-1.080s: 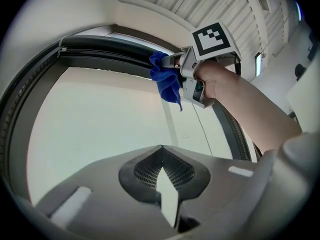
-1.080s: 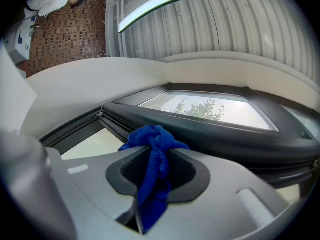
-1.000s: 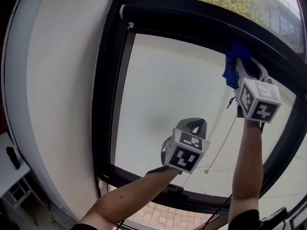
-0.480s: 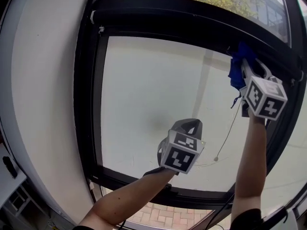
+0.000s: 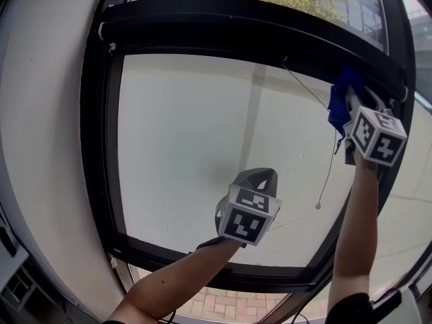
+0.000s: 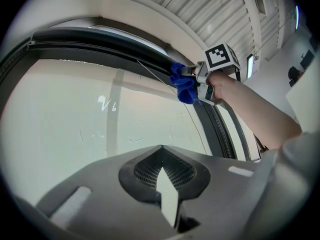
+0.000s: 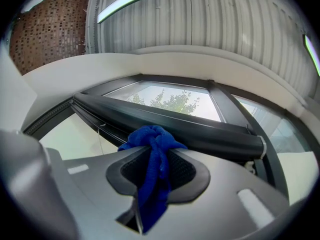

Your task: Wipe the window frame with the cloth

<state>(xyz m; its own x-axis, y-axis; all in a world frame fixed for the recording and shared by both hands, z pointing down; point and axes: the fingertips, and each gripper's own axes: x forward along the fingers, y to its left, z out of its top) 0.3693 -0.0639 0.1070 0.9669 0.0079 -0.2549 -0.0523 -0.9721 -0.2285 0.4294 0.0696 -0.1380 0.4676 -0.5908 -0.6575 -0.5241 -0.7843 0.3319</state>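
Note:
The black window frame (image 5: 223, 25) fills the head view, its top bar running left to right. A blue cloth (image 5: 339, 98) is pressed against that bar close to the upper right corner, with my right gripper (image 5: 347, 92) shut on it. In the right gripper view the cloth (image 7: 152, 156) bunches between the jaws, its top touching the frame's bar (image 7: 200, 131). My left gripper (image 5: 258, 179) hangs lower, in front of the pane, shut and holding nothing. The left gripper view shows its closed tips (image 6: 161, 147) and, up right, the cloth (image 6: 182, 84) at the frame (image 6: 100, 46).
A thin cord (image 5: 331, 160) with a small bead (image 5: 317, 206) hangs down the pane next to my right arm. The frame's right upright (image 5: 399, 52) stands close to the cloth. A white wall (image 5: 40, 147) lies left; brick paving (image 5: 223, 304) shows below the sill.
My right gripper has slid the cloth rightward along the top bar toward the right corner. The head view has turned right. The left gripper has hardly moved.

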